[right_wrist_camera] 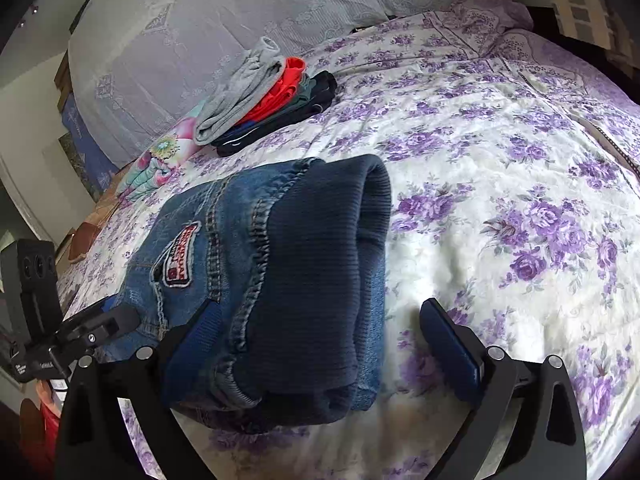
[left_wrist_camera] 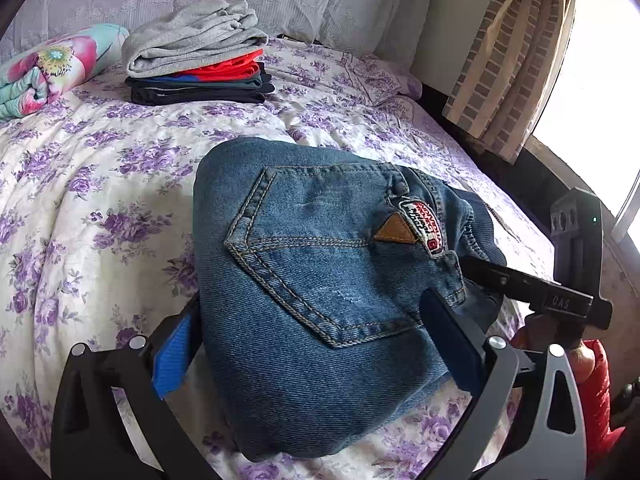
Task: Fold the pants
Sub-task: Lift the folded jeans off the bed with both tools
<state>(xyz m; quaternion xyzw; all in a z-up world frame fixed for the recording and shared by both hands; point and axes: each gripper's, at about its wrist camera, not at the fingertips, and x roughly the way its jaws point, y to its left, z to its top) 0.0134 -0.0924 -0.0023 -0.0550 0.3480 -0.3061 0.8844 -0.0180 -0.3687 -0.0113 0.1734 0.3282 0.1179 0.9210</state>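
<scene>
Your folded jeans (left_wrist_camera: 320, 304) lie as a thick denim bundle on the floral quilt (left_wrist_camera: 80, 184), back pocket up; your left gripper (left_wrist_camera: 308, 348) stands spread wide, one blue pad at each side of the bundle, gripping nothing. The right view alone shows the ribbed navy waistband (right_wrist_camera: 320, 264). Your right gripper (right_wrist_camera: 324, 344) also gapes open, left pad against the denim, right pad over bare quilt.
</scene>
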